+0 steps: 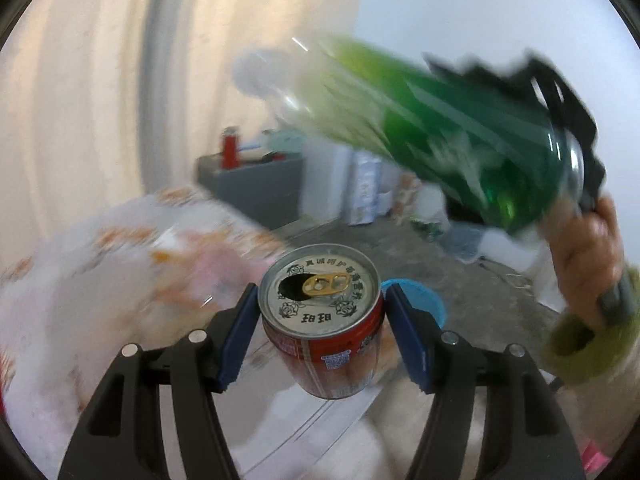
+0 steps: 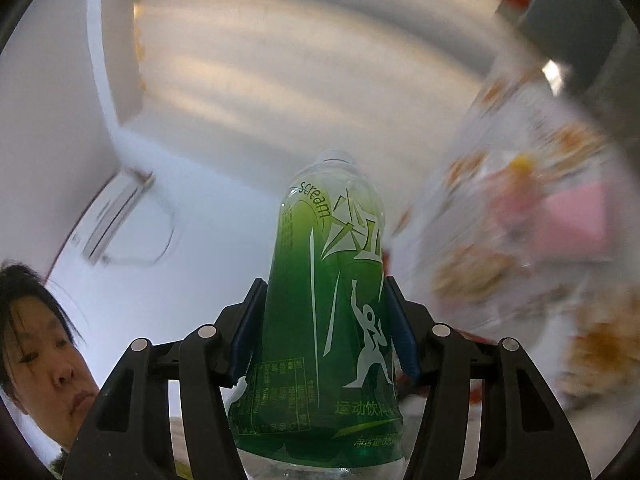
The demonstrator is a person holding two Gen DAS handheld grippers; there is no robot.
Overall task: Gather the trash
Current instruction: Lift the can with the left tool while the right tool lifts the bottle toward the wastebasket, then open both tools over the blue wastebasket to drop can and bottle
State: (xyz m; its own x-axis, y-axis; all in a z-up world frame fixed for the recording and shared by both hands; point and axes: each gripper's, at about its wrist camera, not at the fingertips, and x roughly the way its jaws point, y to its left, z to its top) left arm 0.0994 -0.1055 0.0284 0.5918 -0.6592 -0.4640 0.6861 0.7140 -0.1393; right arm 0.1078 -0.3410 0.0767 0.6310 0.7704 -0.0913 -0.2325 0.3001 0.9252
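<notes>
The left tool (image 1: 320,312) is gripping a red can (image 1: 322,326); the right tool (image 2: 325,326) is gripping a green bottle (image 2: 326,300). Both are being carried in the air, so dropping them, perhaps into the blue bucket (image 1: 420,294) beyond the can, seems left.

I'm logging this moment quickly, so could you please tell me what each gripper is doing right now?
Left gripper: closed on the red can, lifted.
Right gripper: closed on the green bottle, no cap visible.

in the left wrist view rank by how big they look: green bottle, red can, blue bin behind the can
1. green bottle, blurred by motion
2. red can, though nearness to the camera inflates it
3. blue bin, farther off and mostly hidden, so its true size is unsure
</notes>
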